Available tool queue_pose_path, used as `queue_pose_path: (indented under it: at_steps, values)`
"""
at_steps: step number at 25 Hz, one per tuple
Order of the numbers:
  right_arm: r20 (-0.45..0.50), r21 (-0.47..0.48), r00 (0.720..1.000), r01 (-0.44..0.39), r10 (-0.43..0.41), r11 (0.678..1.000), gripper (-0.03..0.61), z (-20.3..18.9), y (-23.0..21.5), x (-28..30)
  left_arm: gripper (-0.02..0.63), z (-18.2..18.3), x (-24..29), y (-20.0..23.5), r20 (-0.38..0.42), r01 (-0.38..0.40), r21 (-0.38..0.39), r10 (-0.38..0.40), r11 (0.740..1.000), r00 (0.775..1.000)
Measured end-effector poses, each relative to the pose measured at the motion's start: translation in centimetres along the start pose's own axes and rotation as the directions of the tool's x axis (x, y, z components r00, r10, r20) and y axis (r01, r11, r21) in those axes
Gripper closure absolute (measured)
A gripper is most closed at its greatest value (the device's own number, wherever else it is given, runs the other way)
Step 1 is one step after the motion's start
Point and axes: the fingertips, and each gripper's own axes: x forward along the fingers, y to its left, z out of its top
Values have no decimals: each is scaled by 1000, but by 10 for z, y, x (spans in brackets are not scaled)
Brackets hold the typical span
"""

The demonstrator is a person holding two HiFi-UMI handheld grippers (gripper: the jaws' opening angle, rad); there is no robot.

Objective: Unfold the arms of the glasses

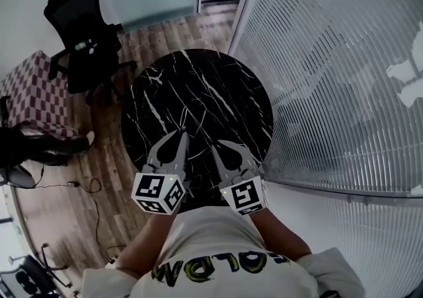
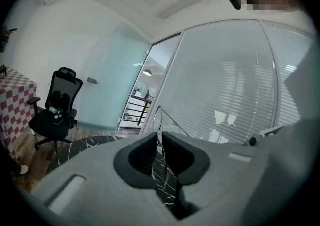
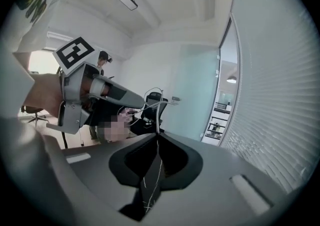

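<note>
Two grippers are engaged on one workpiece, held above the 6 o'clock edge of the round black marble desk (image 1: pixel 198 82) and not resting on it. At 9 o'clock in the head view, the left gripper (image 1: pixel 177 137) has its jaws drawn almost together, and its own view shows a thin wire pinched at the tips. This wire belongs to the glasses (image 2: pixel 159 120). They are a very fine metal frame, seen there as a narrow upright line with a straight strand running off toward 4 o'clock. At 3 o'clock of it, the right gripper (image 1: pixel 221 148) is likewise closed on a thin wire of the same frame. In its view the wire rises at 12 o'clock, then loops toward 10 o'clock, where the left gripper's tips meet it. Against the veined desk the frame is scarcely distinguishable from above. Which gripper holds the front and which holds an arm cannot be determined. Judgement: the unfolding step is in hand, with both grips established. The next move calls for one gripper to hold steady while the other swings its wire slowly outward about the hinge. Force should be kept low, since so slender a frame will probably bend or slip.
</note>
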Motion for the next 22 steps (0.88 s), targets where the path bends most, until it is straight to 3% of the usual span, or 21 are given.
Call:
queue_pose_path:
  at_steps: [13,22]
  values:
    - [-69,-263,997,12,-31,965,563,1,-29,-4,581,-18,-9,11,-73,18,9,-17,1000,997]
    - [-94,-355,995,-5,-30,935,560,8,-44,-1,580,-28,-9,14,-104,17,6,-16,1000,994]
